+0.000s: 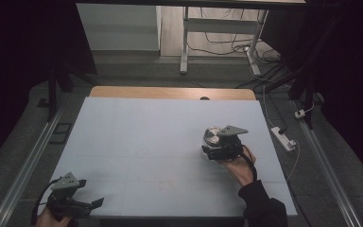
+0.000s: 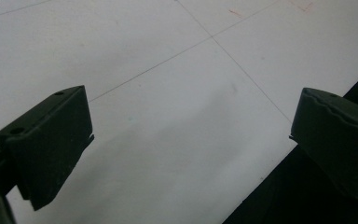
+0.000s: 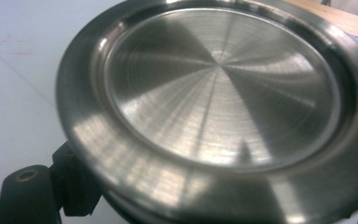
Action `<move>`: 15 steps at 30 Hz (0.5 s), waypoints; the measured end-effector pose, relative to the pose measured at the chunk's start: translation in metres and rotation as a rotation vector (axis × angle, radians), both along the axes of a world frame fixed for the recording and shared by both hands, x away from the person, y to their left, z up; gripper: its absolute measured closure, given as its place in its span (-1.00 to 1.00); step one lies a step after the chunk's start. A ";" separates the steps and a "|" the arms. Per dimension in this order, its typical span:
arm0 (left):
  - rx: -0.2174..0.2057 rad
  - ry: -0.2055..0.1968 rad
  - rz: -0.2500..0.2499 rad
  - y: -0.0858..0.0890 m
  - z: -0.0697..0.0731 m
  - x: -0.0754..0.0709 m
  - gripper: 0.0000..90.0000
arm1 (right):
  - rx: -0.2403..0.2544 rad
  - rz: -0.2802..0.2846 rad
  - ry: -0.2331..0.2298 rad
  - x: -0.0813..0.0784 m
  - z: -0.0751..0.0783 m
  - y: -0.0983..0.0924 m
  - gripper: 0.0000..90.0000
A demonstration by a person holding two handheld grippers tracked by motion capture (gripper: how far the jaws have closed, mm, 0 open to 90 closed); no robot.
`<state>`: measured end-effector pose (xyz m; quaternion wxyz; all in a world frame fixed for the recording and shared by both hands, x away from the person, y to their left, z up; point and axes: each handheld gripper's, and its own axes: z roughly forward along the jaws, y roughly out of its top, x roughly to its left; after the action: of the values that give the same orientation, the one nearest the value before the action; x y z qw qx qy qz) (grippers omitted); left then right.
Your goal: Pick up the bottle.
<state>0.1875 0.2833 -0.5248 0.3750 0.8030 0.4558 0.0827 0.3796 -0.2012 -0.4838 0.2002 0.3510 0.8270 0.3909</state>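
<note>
- Right gripper (image 1: 211, 143) is seen in the high view at the right-centre of the table, its jaws clamped on the near rim of a round stainless-steel plate (image 3: 221, 95).
- In the right gripper view the plate is shown close up, tilted toward the camera, with a wide rolled rim and a flat, brushed centre; the rim is pinched at its lower edge.
- The plate is judged stiff and fairly light, but polished and slippery, so a firm hold on the broad rim is called for; held from one edge only, it could pivot or slide out.
- Left gripper (image 1: 89, 205) is held at the near left corner of the table (image 1: 146, 142), its jaws spread wide with nothing between them.
- White tabletop crossed by thin lines is seen beneath those jaws.
</note>
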 end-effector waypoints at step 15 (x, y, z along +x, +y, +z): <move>-0.013 0.004 -0.002 0.001 0.000 0.000 -1.00 | 0.018 0.104 0.006 -0.026 0.013 0.030 -0.67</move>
<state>0.1880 0.2846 -0.5248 0.3792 0.8012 0.4563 0.0779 0.3536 -0.1715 -0.4708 0.1738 0.3105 0.8411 0.4073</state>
